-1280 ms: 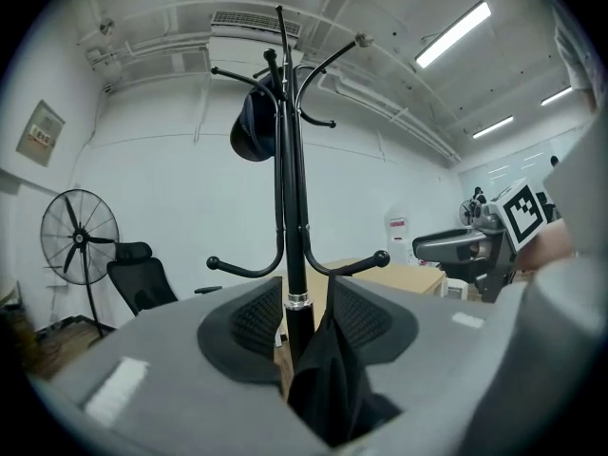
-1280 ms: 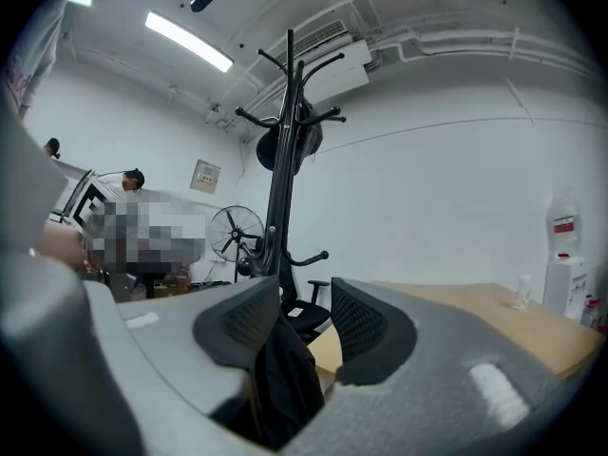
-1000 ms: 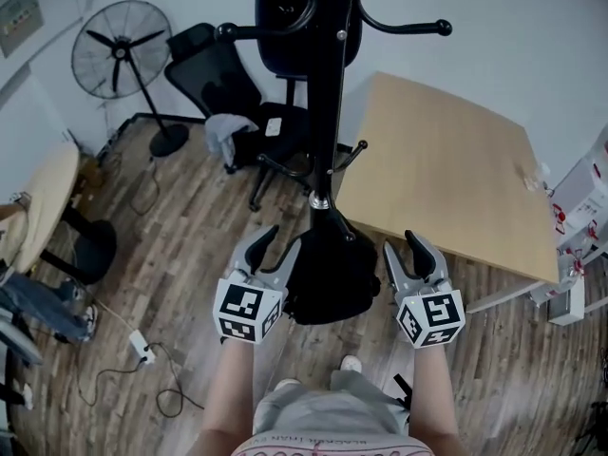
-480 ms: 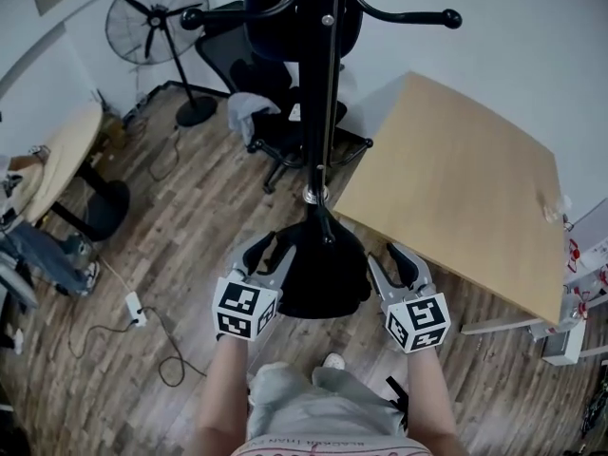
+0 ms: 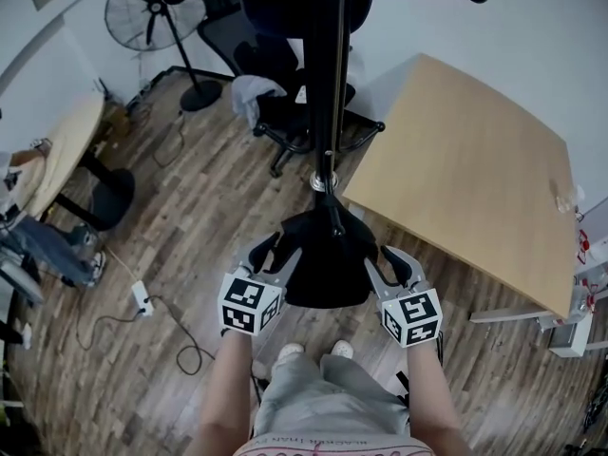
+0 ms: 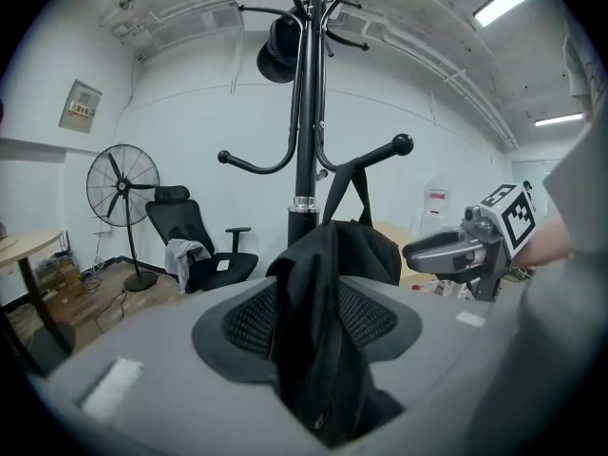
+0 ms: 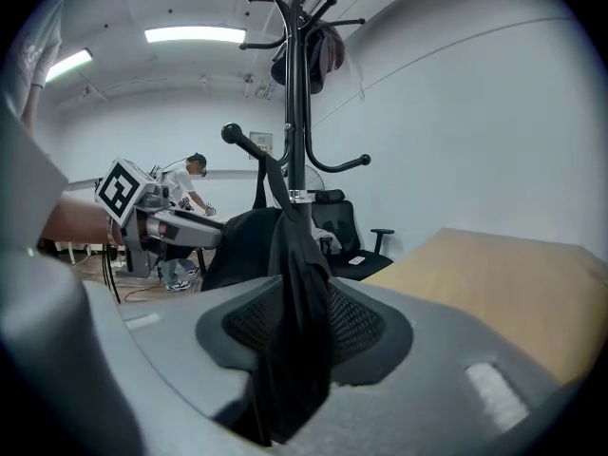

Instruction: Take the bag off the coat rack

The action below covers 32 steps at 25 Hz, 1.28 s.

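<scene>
A black bag [image 5: 328,266] hangs low on the black coat rack [image 5: 334,84], its strap over a hook [image 6: 366,164]. My left gripper [image 5: 274,248] is at the bag's left side and my right gripper [image 5: 388,257] at its right side. In the left gripper view a fold of the bag [image 6: 323,331] lies in the gap between the jaws, which are opening. The right gripper view shows another fold [image 7: 290,312] between that gripper's jaws, which are closing. Both mesh pads still show on each side of the cloth.
A wooden table [image 5: 475,179] stands right of the rack. Behind the rack are a black office chair [image 5: 290,112] and a standing fan [image 5: 142,8]. A round table [image 5: 57,160] is at the left. A power strip and cable [image 5: 142,297] lie on the floor. A person [image 7: 190,193] stands far off.
The head view has come closer to the rack. Both grippers have moved in against the bag's sides, and the rack's hooks have slid toward the top edge.
</scene>
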Each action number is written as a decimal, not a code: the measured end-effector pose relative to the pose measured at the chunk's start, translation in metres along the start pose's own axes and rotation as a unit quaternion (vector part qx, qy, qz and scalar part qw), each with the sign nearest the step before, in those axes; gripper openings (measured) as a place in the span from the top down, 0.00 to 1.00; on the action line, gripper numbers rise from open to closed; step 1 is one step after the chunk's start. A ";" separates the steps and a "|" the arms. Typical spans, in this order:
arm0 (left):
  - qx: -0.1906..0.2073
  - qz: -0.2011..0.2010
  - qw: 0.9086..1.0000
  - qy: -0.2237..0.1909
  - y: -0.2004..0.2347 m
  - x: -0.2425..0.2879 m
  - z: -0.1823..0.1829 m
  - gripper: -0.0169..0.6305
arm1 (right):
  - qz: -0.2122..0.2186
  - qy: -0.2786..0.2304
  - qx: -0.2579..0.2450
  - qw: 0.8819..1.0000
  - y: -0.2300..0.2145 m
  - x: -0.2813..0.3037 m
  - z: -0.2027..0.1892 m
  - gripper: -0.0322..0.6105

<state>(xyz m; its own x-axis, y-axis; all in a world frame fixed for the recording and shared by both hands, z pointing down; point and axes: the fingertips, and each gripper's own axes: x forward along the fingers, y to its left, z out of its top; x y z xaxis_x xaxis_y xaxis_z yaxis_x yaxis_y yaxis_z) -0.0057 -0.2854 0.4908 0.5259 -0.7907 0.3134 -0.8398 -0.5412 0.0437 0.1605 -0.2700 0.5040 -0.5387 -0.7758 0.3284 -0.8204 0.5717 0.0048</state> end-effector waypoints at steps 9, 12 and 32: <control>-0.006 -0.043 0.999 0.024 0.002 0.015 -0.022 0.62 | 0.003 0.040 -0.003 0.999 -0.006 0.021 -0.016 0.71; -0.004 -0.055 0.998 0.032 0.001 0.022 -0.026 0.62 | 0.025 0.057 -0.006 0.998 -0.006 0.032 -0.020 0.69; -0.006 -0.055 0.996 0.067 0.005 0.038 -0.041 0.86 | 0.018 0.087 -0.004 0.996 -0.012 0.062 -0.026 0.87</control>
<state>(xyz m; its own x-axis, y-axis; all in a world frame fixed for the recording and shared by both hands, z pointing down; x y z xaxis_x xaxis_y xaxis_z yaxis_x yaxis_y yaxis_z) 0.0046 -0.3069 0.5417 0.5932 -0.6802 0.4306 -0.7797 -0.6187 0.0966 0.1424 -0.3177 0.5487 -0.5260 -0.6968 0.4877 -0.7993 0.6010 -0.0034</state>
